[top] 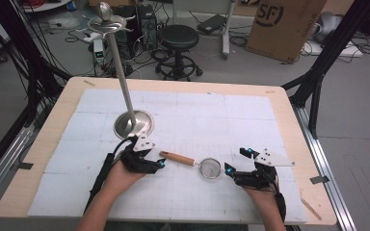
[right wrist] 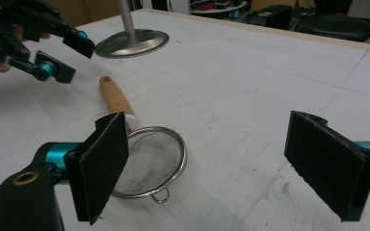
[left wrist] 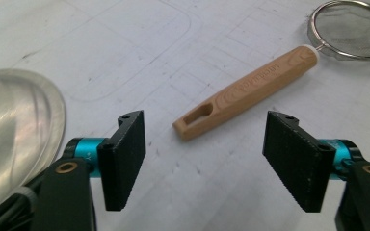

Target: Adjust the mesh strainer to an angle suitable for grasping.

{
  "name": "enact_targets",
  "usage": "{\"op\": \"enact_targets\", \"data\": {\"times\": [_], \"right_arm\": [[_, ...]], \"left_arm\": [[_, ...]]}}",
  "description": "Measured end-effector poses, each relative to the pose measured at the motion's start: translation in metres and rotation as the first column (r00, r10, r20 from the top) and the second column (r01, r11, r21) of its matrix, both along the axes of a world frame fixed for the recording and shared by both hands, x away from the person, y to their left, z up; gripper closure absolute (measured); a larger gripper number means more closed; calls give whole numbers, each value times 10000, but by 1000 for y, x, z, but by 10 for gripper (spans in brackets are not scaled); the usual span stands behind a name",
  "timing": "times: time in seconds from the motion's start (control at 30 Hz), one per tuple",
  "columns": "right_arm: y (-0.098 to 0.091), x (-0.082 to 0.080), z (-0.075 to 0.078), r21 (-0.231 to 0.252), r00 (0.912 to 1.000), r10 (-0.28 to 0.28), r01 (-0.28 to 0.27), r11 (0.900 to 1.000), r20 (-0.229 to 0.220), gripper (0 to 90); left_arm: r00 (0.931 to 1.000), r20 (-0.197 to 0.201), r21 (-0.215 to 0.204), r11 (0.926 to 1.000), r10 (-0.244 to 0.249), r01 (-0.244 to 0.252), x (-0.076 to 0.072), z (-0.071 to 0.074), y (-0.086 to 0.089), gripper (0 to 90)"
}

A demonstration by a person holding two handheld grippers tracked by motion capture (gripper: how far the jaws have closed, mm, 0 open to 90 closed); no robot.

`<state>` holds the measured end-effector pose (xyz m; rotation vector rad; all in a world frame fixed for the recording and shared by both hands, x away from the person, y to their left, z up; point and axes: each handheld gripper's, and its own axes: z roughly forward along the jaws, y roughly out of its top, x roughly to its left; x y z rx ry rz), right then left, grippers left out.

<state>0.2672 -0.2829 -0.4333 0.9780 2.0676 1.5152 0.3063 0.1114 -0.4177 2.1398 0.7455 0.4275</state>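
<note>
1 strainer (top: 210,168), 2 grippers open.

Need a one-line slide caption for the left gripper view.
Open left tongs hover over the wooden handle of a mesh strainer lying on the white mat, steel stand base at left.

Strainer (top: 198,165) on the mat (top: 231,120), between both grippers, stand base (top: 133,124) behind the left one
</note>
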Motion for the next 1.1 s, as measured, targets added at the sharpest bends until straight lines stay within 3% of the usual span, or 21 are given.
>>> {"op": "enact_targets", "data": {"times": [0.27,0.4,0.63,0.87,1.1], "right_arm": [[5,0,-1,-116,9999,135,-136,9998,-80,147],[6,1,-1,-112,9998,169,-170,9998,-43,147],[6,1,-2,-125,9998,146,-147,9998,-115,147],[7,1,-3,-122,9998,105,-108,9999,-178,147],[11,2,-4,-183,9995,98,-103,9998,-288,147]], "left_arm": [[9999,11,-1147,9933,159,-157,-15,2,38,286],[9992,231,-1801,9832,326,-279,-17,6,53,252],[9953,846,-2456,9690,478,-256,-19,13,76,204],[9938,987,-2732,9617,517,-229,-19,16,84,178],[9941,992,-2712,9624,435,-151,-20,18,83,175]]}}
